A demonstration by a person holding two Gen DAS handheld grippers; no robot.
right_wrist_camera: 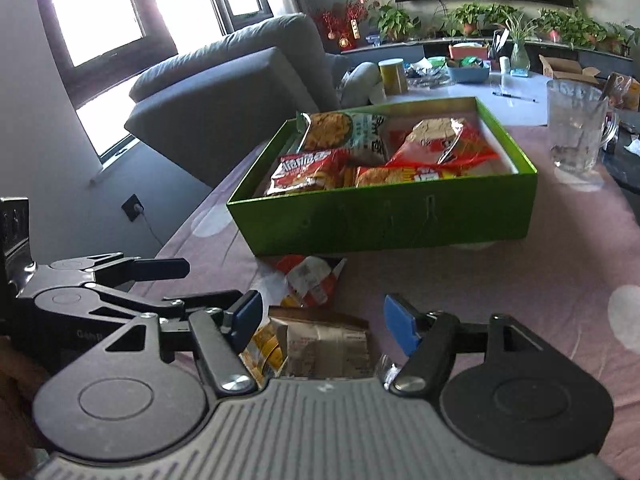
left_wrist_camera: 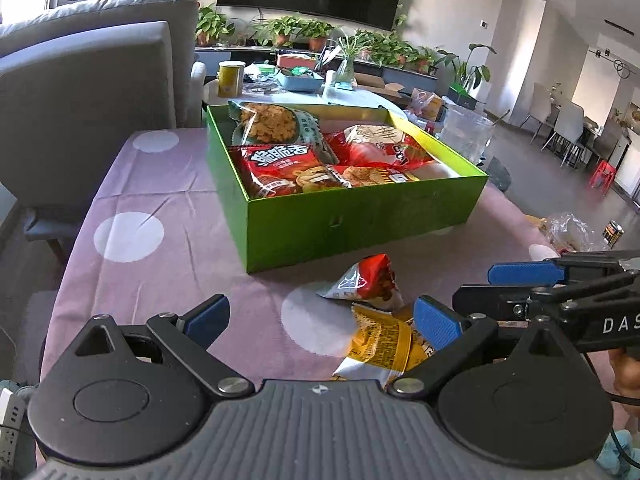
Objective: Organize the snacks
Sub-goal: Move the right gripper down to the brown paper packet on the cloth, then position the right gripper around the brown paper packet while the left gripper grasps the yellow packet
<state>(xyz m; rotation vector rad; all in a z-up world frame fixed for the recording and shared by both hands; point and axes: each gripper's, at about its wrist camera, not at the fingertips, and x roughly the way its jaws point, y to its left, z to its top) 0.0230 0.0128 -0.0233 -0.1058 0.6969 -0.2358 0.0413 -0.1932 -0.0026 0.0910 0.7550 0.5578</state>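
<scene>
A green box (left_wrist_camera: 360,220) holding several snack bags stands on the purple dotted tablecloth; it also shows in the right wrist view (right_wrist_camera: 384,220). Two loose packets lie in front of it: a red and white one (left_wrist_camera: 366,282) (right_wrist_camera: 312,280) and a yellow one (left_wrist_camera: 382,346) (right_wrist_camera: 316,344). My left gripper (left_wrist_camera: 320,322) is open above the cloth, the yellow packet by its right finger. My right gripper (right_wrist_camera: 324,318) is open over the yellow packet, which lies between its fingers. The right gripper also shows in the left wrist view (left_wrist_camera: 520,280) at the right edge.
A grey sofa (left_wrist_camera: 92,72) stands beyond the table's left side. A clear glass mug (right_wrist_camera: 576,128) stands right of the box. A crumpled clear bag (left_wrist_camera: 572,232) lies at the table's right edge. A cluttered white table (left_wrist_camera: 304,88) is behind.
</scene>
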